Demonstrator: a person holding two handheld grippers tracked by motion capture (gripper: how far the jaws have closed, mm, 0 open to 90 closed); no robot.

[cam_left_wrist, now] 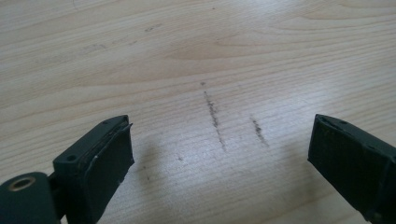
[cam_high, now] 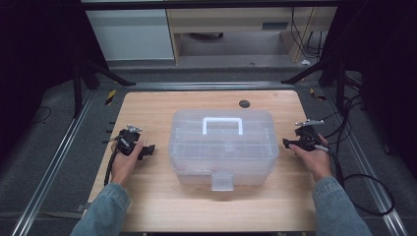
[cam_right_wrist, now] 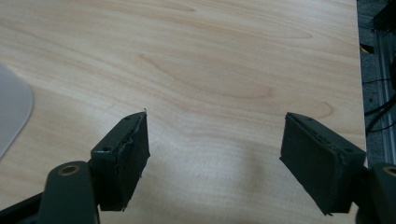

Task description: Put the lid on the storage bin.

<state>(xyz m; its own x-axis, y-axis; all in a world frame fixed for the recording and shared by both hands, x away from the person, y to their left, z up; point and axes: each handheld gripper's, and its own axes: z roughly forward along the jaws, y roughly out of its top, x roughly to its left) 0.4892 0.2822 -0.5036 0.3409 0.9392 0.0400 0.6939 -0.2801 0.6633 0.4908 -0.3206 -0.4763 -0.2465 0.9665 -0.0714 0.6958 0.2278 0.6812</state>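
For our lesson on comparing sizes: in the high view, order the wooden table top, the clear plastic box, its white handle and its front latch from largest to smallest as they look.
1. Wooden table top
2. Clear plastic box
3. White handle
4. Front latch, clearly narrower than the handle

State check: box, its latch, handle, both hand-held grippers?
Box: lid shut, upright at mid-table, untouched.
Latch: down over the front.
Handle: lying flat on the lid.
Left hand-held gripper: open, nothing between the jaws, left of the box, apart from it.
Right hand-held gripper: open, nothing between the jaws, right of the box, apart from it.
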